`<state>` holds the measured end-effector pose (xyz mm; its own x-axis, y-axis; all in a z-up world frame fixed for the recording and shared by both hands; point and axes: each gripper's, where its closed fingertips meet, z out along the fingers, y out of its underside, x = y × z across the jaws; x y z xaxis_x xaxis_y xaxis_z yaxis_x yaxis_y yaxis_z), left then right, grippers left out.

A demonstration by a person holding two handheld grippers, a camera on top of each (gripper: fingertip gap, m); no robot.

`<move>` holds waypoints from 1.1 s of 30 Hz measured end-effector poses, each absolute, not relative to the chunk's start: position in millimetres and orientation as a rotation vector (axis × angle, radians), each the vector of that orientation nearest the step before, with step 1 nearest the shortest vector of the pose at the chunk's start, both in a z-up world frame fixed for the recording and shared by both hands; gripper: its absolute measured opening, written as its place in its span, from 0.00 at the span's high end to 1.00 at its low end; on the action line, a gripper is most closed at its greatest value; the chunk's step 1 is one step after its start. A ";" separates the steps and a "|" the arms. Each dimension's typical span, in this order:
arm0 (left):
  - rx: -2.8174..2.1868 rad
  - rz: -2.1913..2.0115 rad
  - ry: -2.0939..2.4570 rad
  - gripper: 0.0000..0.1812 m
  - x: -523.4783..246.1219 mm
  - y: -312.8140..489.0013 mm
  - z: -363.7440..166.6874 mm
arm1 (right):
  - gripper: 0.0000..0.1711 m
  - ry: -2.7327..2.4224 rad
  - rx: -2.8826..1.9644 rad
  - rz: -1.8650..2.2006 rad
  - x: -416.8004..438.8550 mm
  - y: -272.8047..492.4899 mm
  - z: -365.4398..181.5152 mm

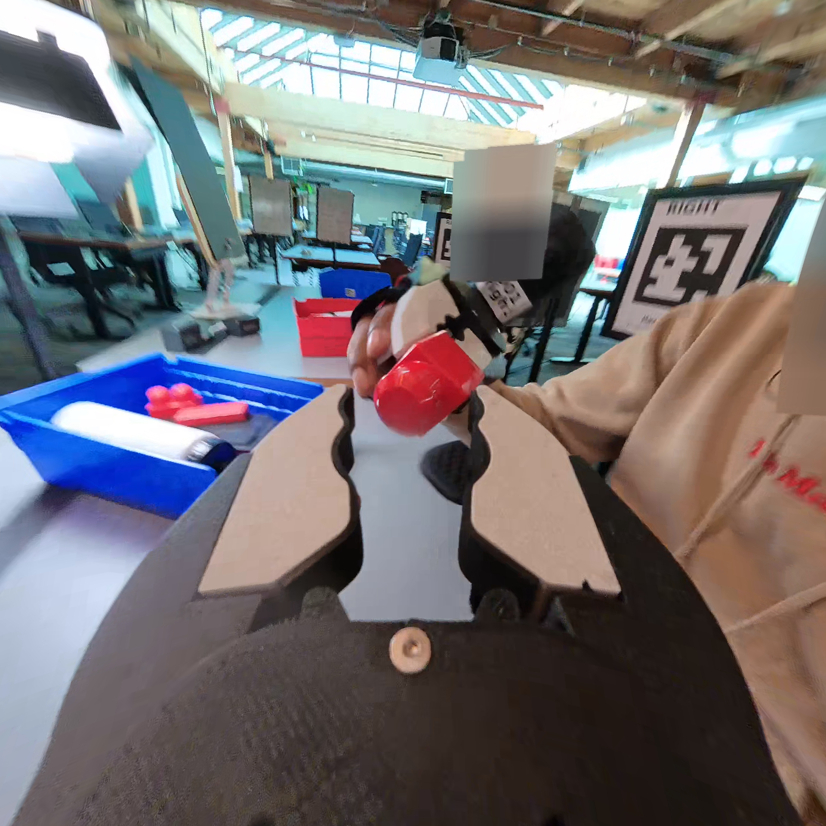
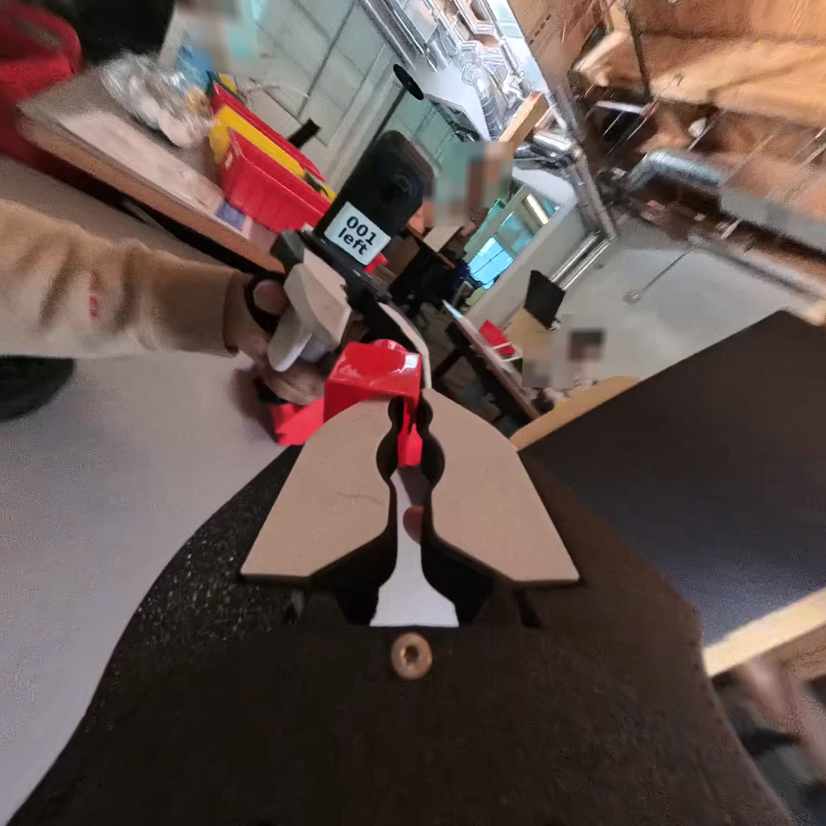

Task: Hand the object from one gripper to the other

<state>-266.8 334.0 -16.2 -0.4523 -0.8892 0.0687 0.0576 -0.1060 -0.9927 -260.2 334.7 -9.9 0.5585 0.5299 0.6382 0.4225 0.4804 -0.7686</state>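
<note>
A red toy block with a round stud (image 1: 422, 389) is held above the grey table (image 1: 402, 536). My right gripper (image 2: 409, 402) is shut on a thin wall of the block (image 2: 371, 380); it also shows in the left wrist view (image 1: 447, 322), behind the block. My left gripper (image 1: 413, 398) is open, its two fingers standing either side of the block without closing on it. In the right wrist view the left gripper (image 2: 357, 353) comes in from the left, held by a hand in a beige sleeve (image 2: 111, 290).
A blue bin (image 1: 111, 469) at the left holds a white roll (image 1: 129, 429) and red pieces (image 1: 192, 404). A red bin (image 1: 322, 330) stands farther back. A black disc (image 1: 447, 469) lies on the table. A dark board (image 2: 670, 469) stands at the right. Less than 4 cm separates the two grippers' tips.
</note>
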 end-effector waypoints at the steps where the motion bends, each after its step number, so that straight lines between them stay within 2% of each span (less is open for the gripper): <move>1: -1.023 -1.714 1.430 0.71 -265.1 334.7 -17.5 | 0.97 -1.079 -1.067 -0.046 -259.7 332.8 -9.8; 4: -1.163 -1.839 1.446 0.71 -255.0 329.0 -27.1 | 0.97 -1.197 -0.931 -0.396 -262.4 331.9 -15.6; 5: -1.163 -1.872 1.474 0.76 -253.4 323.4 -29.8 | 0.98 -1.237 -0.904 -0.431 -267.0 330.2 -20.4; 7: -1.105 -1.882 1.503 0.79 -254.6 317.4 -29.1 | 0.98 -1.260 -0.886 -0.436 -272.8 328.1 -24.2; 9: -0.989 -1.780 1.509 0.80 -259.6 317.9 -23.9 | 0.96 -1.198 -0.968 -0.273 -271.4 328.2 -19.2; 11: -0.840 -1.662 1.522 0.80 -267.3 313.2 -18.6 | 0.87 -1.090 -1.085 -0.020 -268.0 329.9 -12.8; 14: -0.785 -1.506 1.526 0.80 -266.4 313.9 -18.4 | 0.92 -1.034 -1.230 0.284 -270.3 329.8 -18.4; 16: -0.777 -1.490 1.515 0.79 -266.3 315.1 -17.8 | 0.95 -1.026 -1.213 0.287 -271.0 329.9 -17.2; 22: -1.031 -1.687 1.462 0.67 -265.9 331.7 -18.6 | 0.96 -1.074 -1.044 -0.043 -259.7 326.9 -4.2; 25: -1.143 -1.862 1.490 0.68 -259.5 323.1 -27.1 | 0.96 -1.192 -0.954 -0.318 -261.4 328.6 -13.1; 28: -1.163 -1.838 1.478 0.76 -253.8 328.0 -31.2 | 0.95 -1.218 -0.892 -0.442 -264.3 329.7 -16.1; 29: -1.104 -1.801 1.462 0.77 -256.0 330.0 -27.0 | 0.95 -1.170 -0.935 -0.375 -262.1 331.1 -12.1; 32: -0.924 -1.634 1.495 0.78 -264.7 325.4 -20.4 | 0.84 -1.040 -1.128 -0.014 -256.3 336.9 -8.1; 33: -0.902 -1.578 1.509 0.78 -264.3 324.1 -21.1 | 0.85 -1.033 -1.164 0.075 -257.0 336.7 -10.8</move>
<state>-264.3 324.1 -21.1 -0.4617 -0.8869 -0.0124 0.0517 -0.0130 -0.9986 -257.0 336.7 -10.8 0.5634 0.5369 0.6279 0.4410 0.4471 -0.7782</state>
